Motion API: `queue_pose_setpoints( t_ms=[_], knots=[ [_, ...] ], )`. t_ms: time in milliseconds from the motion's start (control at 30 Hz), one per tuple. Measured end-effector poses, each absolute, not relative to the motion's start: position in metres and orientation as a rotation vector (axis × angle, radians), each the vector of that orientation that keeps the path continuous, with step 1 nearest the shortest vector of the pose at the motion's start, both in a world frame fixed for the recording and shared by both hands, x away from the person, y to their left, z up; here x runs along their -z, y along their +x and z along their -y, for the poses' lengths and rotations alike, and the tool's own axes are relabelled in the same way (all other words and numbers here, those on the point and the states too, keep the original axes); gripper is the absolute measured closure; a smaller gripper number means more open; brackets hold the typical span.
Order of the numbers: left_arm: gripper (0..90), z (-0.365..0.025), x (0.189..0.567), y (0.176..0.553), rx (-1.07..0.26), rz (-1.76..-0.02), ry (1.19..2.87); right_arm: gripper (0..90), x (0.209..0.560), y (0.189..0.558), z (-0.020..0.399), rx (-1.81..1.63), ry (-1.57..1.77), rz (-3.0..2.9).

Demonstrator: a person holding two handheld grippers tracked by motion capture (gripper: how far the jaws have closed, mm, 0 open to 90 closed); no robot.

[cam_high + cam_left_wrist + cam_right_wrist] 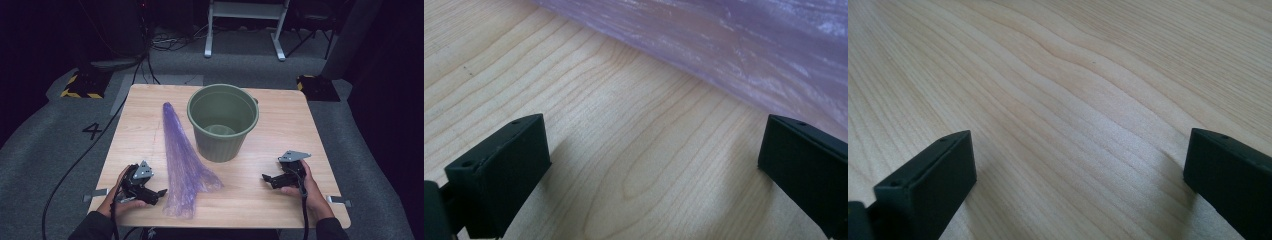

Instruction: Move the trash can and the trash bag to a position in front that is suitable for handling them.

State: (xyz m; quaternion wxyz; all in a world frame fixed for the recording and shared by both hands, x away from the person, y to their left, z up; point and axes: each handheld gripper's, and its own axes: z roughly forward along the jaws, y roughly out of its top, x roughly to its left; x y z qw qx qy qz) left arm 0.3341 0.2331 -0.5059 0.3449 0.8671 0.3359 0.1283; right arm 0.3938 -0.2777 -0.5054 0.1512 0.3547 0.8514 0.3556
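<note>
Left gripper: near edge of the tabletop, held in the person's left hand, tip aimed toward the purple bag. In the left gripper view its 2 fingers stand wide apart with bare wood between them; nothing held.
Right gripper: near edge on the other side, held in the right hand, tip aimed inward toward the middle of the tabletop. In the right gripper view its 2 fingers are spread wide over bare wood grain; nothing held.
Purple bag: thin, see-through plastic, lying flat on the tabletop between the 2 grippers, just beside the left gripper's tip. Narrow and bunched at the far end, fanning out toward the near edge. In the left gripper view it lies just ahead of the fingers, not touched.
Green bucket: upright, open, just beside the bag at its far right, nearer the far edge.
Floor: grey carpet around the tabletop, with a cable trailing at the left.
</note>
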Motion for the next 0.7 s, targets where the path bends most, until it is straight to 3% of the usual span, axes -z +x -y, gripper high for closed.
queue_pose_setpoints(
  t_ms=[533,700],
  knots=[
    [0.3,-0.2319,0.5061,0.3341,-0.338,-0.878,2.245,3.2,0.505,0.394,0.2804,-1.026,1.025,-2.433],
    [0.3,-0.2315,0.506,0.3352,-0.333,-0.87,2.247,15.9,0.5036,0.3937,0.2846,-1.073,1.026,-2.41]
  ],
)
